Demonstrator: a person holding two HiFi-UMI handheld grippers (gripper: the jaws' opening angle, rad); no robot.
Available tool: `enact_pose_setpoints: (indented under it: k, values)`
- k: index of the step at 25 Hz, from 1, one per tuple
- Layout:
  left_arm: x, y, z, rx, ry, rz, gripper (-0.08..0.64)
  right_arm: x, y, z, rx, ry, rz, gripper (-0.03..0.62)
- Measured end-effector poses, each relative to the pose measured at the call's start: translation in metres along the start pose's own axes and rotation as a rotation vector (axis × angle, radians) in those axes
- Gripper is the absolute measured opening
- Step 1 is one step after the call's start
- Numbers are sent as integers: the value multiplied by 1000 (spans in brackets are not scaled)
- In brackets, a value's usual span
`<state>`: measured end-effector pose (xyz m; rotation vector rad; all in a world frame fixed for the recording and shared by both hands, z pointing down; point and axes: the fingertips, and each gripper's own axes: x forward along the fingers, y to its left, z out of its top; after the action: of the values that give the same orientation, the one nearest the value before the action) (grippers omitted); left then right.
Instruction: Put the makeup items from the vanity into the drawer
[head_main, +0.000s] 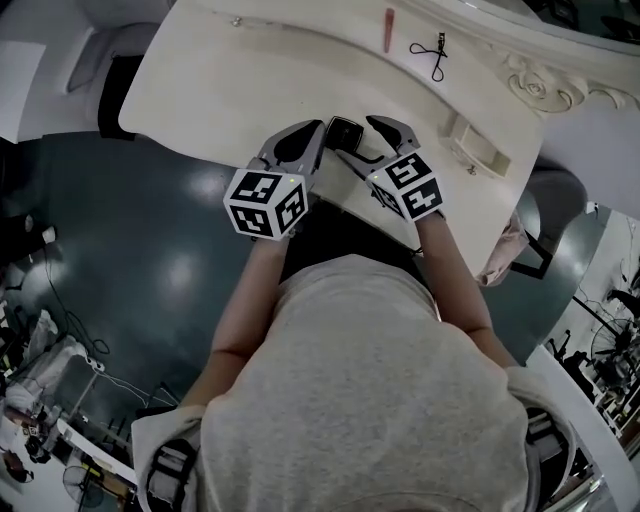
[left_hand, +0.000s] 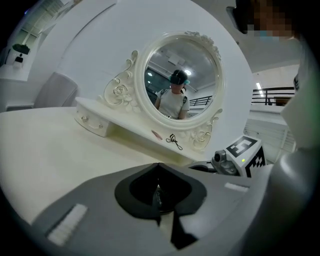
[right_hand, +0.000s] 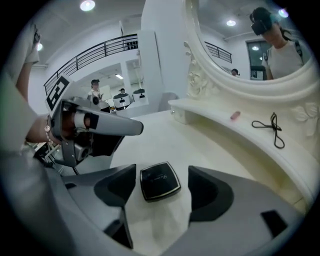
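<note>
Right gripper (right_hand: 162, 170) is released, its jaws wide apart either side of the black compact (right_hand: 160, 182), which lies flat and untouched on the vanity (right_hand: 165, 135). Left gripper (left_hand: 159, 165), at its 10 o'clock, is clenched and holds nothing. A curler (right_hand: 270, 127) lies at 2 o'clock.

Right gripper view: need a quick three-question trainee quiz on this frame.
1. Multiple choice: what lies on the vanity between the jaws of the right gripper? A) a black compact B) a hairbrush C) a cup
2. True or false: the right gripper is clamped on the compact.
3. Fill in: the black looped item lies on the ___ below the mirror.

Key: 1 A. 2 False; the jaws stand apart with a gap on each side. 3 shelf.
</note>
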<state>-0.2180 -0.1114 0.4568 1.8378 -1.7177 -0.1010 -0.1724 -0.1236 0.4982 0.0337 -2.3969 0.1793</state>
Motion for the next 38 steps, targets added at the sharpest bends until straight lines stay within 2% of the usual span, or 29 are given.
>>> enact_pose_setpoints:
  k: [5,13,29,35,38]
  values:
    - [4,6,-12,2,47,-10,9,14,6,-12,-22,55,32,304]
    - [8,23,-23,-15,93,-8,9,35,6,-33,-108,155,15,313]
    - [21,22,-24,23,153,-83,9,35,2,-31,-52,104,-53,313]
    - [14,19,-26,29,148,-55,9,31,1,-33,-39,101,-62,313]
    - [13,17,-24,33,136,-36,9,20,-1,-29,-26,60,-74,313]
